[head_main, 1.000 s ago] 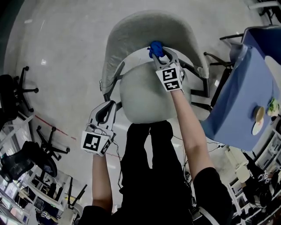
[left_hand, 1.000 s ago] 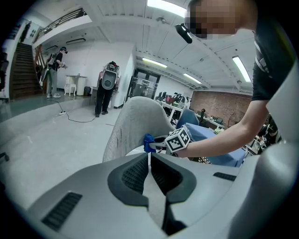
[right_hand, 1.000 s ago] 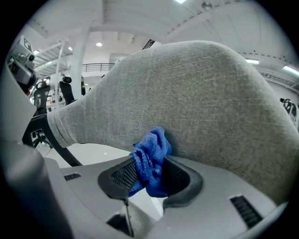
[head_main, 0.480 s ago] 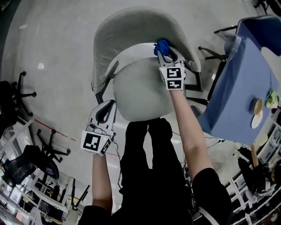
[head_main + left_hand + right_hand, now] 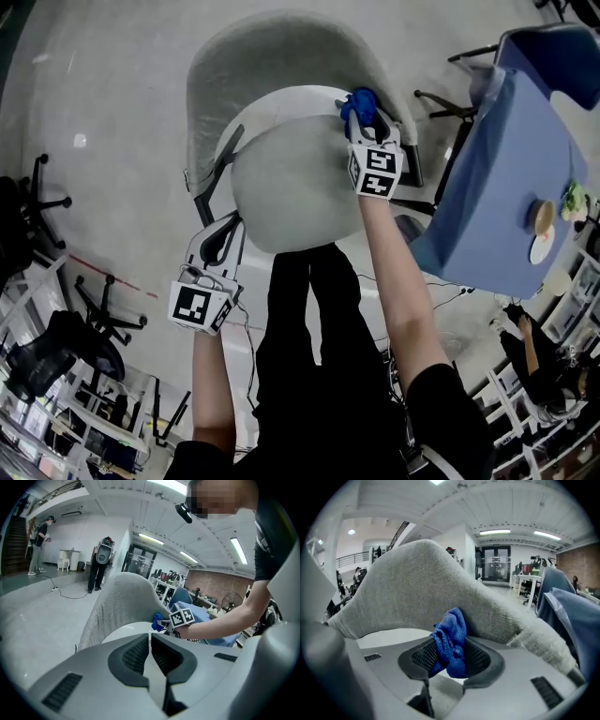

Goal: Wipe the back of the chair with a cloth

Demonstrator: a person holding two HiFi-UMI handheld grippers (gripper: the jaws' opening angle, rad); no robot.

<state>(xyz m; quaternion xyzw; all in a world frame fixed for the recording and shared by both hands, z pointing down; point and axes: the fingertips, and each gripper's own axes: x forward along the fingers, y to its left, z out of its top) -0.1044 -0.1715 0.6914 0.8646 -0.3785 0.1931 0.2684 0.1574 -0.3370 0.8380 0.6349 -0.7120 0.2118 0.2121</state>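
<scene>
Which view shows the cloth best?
The right gripper view: the blue cloth sits pinched between the jaws by the chair back. The head view shows a small blue bunch; the left gripper view only a sliver.

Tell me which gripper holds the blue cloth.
The right gripper, shut on the blue cloth at the chair back; the left gripper is shut, empty.

- From the head we look steeply down on the chair (image 5: 281,66), with the left gripper (image 5: 217,239) and right gripper (image 5: 364,114) below us.
- Our left gripper view faces across the seat (image 5: 123,632) toward the right gripper.
- Our right gripper view looks close-up past its cloth (image 5: 450,641) at the backrest (image 5: 422,583), shared by all three views.
</scene>
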